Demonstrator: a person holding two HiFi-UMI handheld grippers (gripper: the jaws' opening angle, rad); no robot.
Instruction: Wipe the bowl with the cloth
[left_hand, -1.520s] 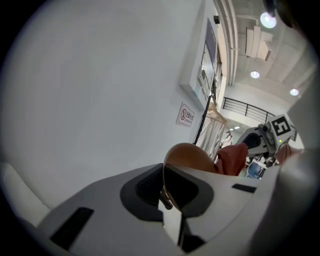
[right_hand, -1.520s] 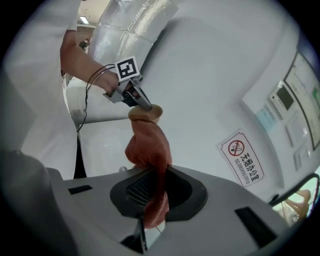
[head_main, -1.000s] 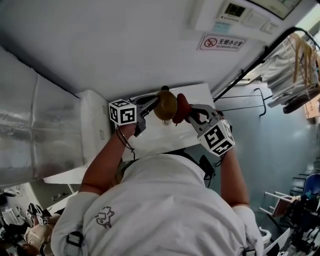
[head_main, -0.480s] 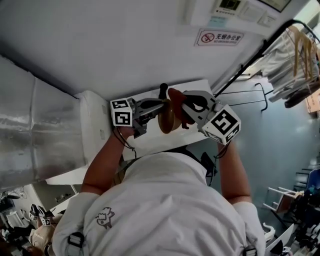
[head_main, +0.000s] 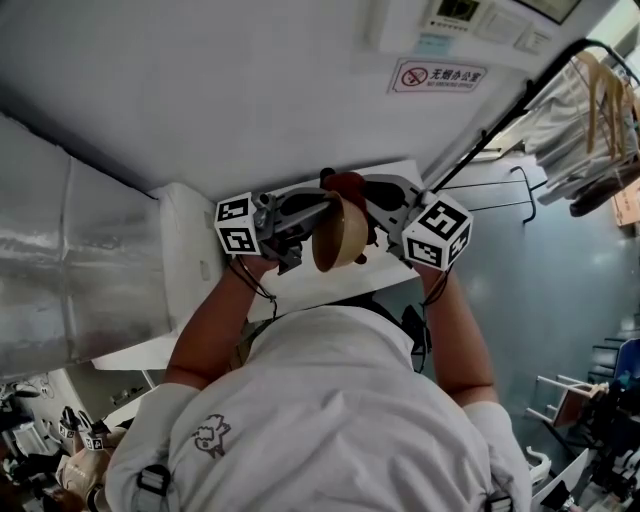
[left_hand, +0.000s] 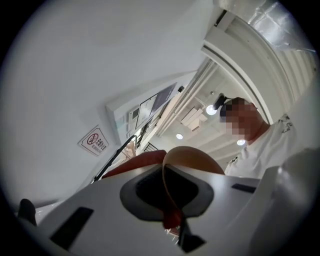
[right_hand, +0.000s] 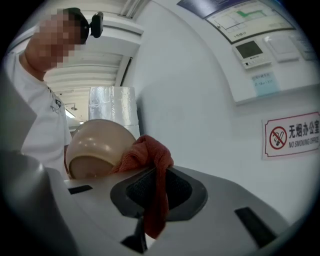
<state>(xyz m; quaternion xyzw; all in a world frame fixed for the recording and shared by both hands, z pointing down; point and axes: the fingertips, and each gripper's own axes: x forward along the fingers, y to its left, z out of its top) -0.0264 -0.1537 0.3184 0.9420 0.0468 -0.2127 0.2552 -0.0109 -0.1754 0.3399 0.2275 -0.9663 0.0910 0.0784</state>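
Observation:
I hold a tan bowl (head_main: 340, 238) up in front of me, tilted on its side. My left gripper (head_main: 316, 209) is shut on its thin rim; in the left gripper view the rim of the bowl (left_hand: 167, 185) runs edge-on between the jaws of that left gripper (left_hand: 172, 212). A red cloth (head_main: 347, 184) is bunched against the bowl's upper side. My right gripper (head_main: 370, 196) is shut on it. In the right gripper view the cloth (right_hand: 152, 157) hangs down through the jaws of the right gripper (right_hand: 150, 212) and presses on the bowl (right_hand: 95, 145).
A white tabletop (head_main: 300, 282) lies under both grippers. A no-smoking sign (head_main: 432, 75) hangs on the white wall beyond. A silver duct (head_main: 60, 270) runs at the left, and a black clothes rack (head_main: 560, 110) with hangers stands at the right.
The right gripper has carried the cloth from the bowl's right side up and leftward over its top. The bowl has turned in the left gripper, its round face now towards me.

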